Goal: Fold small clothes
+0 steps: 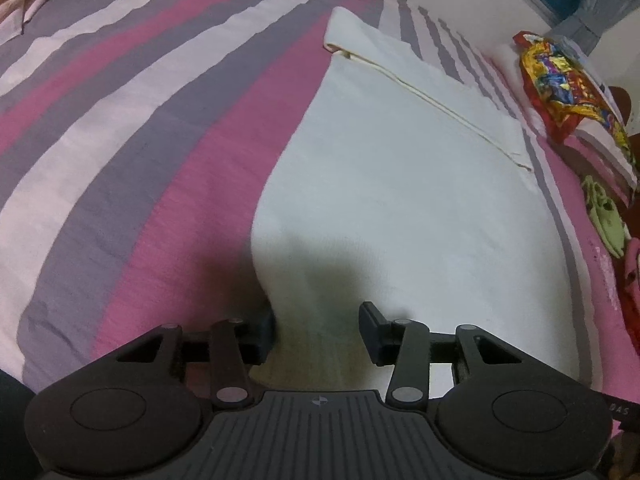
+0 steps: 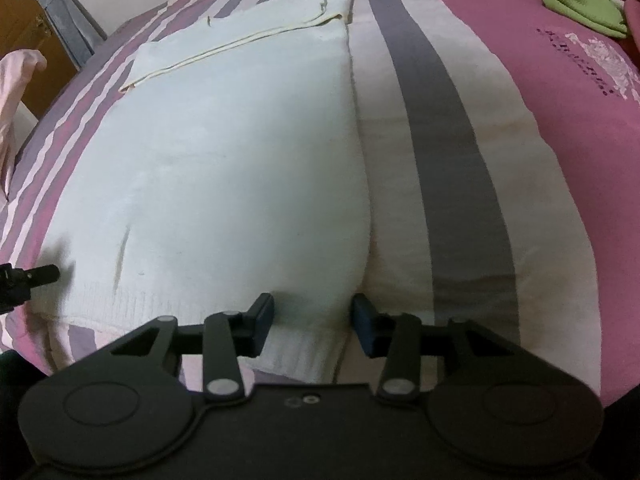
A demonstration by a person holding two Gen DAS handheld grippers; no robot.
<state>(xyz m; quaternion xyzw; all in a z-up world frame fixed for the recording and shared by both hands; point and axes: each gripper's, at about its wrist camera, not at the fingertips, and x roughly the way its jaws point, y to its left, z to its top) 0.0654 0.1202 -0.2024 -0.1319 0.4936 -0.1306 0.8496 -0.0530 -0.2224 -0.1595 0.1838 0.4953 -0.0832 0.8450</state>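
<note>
- Left claw sits low at the white garment's near hem, jaws spread wide, one finger on either side of the cloth edge, nothing gripped.
- Right claw is likewise released, straddling the near right corner of the same garment.
- White garment lies flat on the striped bed, a folded-over strip at its 12 o'clock end.
- Colourful packet rests at 2 o'clock in the left view.
- Green cloth lies at 1 o'clock in the right view, well apart.
</note>
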